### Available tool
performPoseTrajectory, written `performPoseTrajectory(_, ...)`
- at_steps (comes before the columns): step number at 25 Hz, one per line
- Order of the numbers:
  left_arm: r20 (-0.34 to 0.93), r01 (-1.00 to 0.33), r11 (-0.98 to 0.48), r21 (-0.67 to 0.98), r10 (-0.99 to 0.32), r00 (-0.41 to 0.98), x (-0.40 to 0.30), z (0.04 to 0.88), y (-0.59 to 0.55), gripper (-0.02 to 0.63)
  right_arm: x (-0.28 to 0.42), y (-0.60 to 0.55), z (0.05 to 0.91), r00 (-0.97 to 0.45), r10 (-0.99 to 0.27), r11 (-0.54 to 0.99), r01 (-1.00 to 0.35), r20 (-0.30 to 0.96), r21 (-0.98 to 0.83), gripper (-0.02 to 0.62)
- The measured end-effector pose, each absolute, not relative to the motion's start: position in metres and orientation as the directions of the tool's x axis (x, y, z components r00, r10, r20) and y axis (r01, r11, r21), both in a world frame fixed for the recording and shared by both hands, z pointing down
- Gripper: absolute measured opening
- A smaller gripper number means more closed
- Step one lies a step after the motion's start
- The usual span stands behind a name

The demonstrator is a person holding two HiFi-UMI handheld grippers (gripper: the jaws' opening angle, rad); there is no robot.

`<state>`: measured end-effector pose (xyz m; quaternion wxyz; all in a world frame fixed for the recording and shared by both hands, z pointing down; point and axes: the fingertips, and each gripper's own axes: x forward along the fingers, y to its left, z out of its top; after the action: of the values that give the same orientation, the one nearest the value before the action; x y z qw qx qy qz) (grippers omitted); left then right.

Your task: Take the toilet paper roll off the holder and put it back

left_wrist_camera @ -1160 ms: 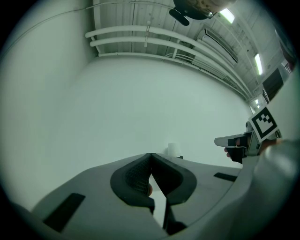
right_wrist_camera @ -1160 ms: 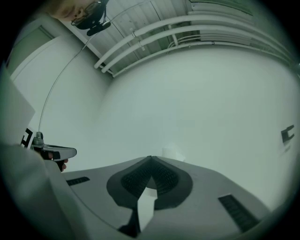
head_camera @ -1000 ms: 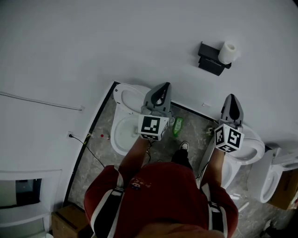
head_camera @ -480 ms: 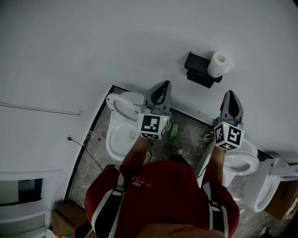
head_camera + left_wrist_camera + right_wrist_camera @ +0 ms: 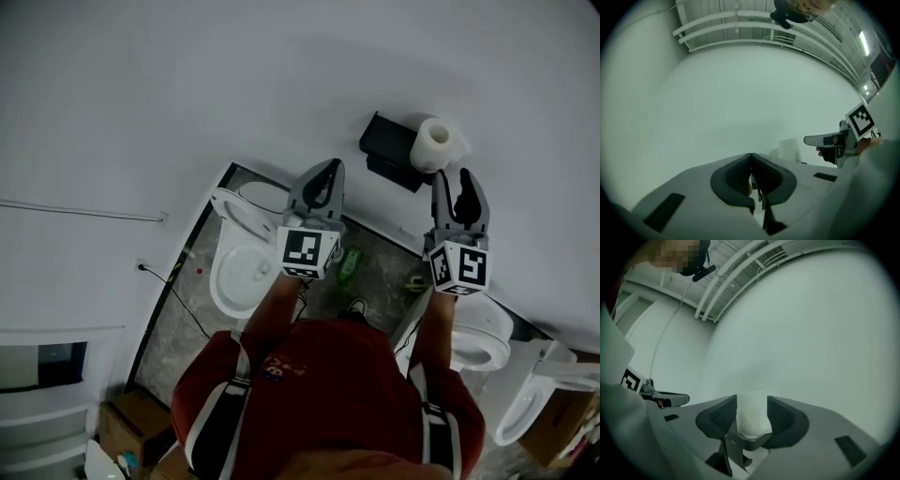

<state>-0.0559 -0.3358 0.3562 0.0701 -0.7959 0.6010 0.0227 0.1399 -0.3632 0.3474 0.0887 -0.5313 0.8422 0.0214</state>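
Right tool [image 5: 453, 174], jaws opening and empty, near toilet paper roll [image 5: 434, 143] on holder [image 5: 386, 150]; left tool [image 5: 325, 171] closed.

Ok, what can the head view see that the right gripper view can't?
Only the head view: the white ceramic toilets, the black wall holder and a green plastic bottle. Only the right gripper view: white ceiling pipes. Both: the white toilet paper roll, the shut left hand-held gripper, and the right hand-held gripper, jaws opening, roll showing in their gap, not gripped.
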Motion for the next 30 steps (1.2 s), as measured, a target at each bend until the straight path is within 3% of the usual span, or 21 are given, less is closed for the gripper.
performPoseTrajectory(5,-0.108,-0.969,-0.227,-0.095,-0.966,0.237,-0.055,0.359,-0.348,0.02,0.124,-0.394,0.355,-0.516,-0.849,0.52,-0.854,-0.113,-0.013,0.357)
performPoseTrajectory(8,-0.089,-0.974,-0.205,-0.095,-0.973,0.214,-0.057,0.368,-0.354,0.019,0.117,-0.408,0.363,-0.551,-0.83,0.553,-0.833,-0.083,0.0,0.377)
performPoseTrajectory(14,-0.071,-0.982,-0.167,-0.09,-0.982,0.174,-0.065,0.376,-0.365,0.018,0.104,-0.426,0.371,-0.583,-0.811,0.583,-0.813,-0.053,0.016,0.377)
performPoseTrajectory(19,-0.062,-0.983,-0.16,-0.093,-0.984,0.166,-0.063,0.378,-0.371,0.019,0.105,-0.432,0.373,-0.582,-0.811,0.581,-0.813,-0.056,0.027,0.31)
performPoseTrajectory(30,-0.065,-0.983,-0.16,-0.092,-0.984,0.167,-0.059,0.378,-0.372,0.018,0.107,-0.433,0.37,-0.574,-0.815,0.573,-0.819,-0.078,0.034,0.299)
